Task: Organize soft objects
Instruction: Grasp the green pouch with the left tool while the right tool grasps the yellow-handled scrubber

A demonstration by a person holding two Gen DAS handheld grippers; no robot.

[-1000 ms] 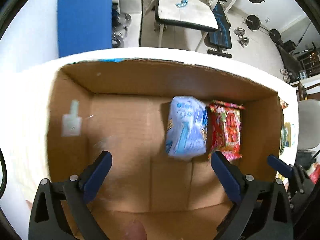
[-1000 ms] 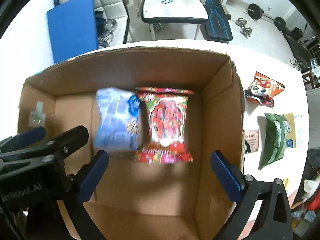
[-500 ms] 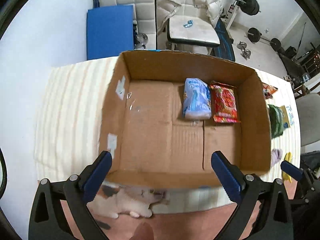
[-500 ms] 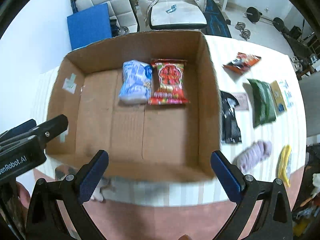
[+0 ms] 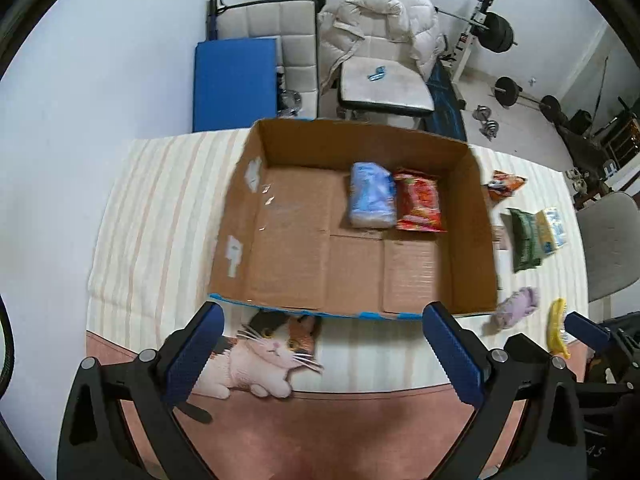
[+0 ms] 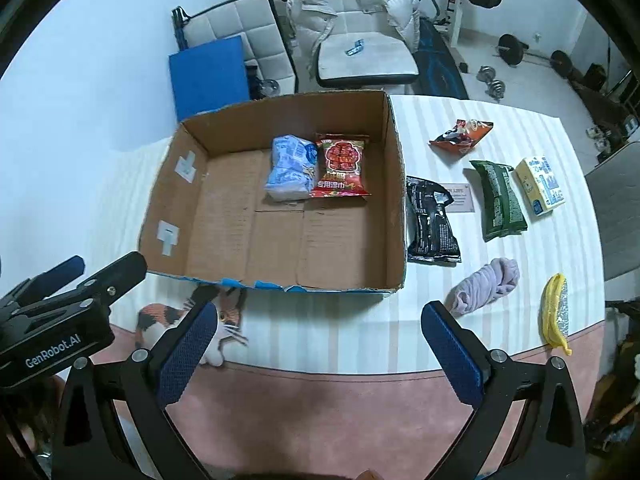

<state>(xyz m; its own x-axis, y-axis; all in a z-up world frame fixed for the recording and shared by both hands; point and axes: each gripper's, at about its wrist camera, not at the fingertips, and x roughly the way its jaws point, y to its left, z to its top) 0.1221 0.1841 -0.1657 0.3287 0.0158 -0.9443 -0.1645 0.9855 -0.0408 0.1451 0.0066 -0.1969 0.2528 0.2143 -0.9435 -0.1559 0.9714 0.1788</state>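
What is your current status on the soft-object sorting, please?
Both hand-held grippers, left and right, open, empty, above table edge. Blue pack and red pack side by side in cardboard box. Black pouch, purple cloth outside box; path unobstructed.

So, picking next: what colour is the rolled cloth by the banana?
Pale lilac cloth, clearest in right wrist view.

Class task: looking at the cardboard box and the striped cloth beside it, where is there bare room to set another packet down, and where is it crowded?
Free: the cardboard box floor left of the blue packet and all along its near wall; the cloth left of the box. Crowded: the far corner holding the blue and red packet, and the strip right of the box, from black pouch to banana.
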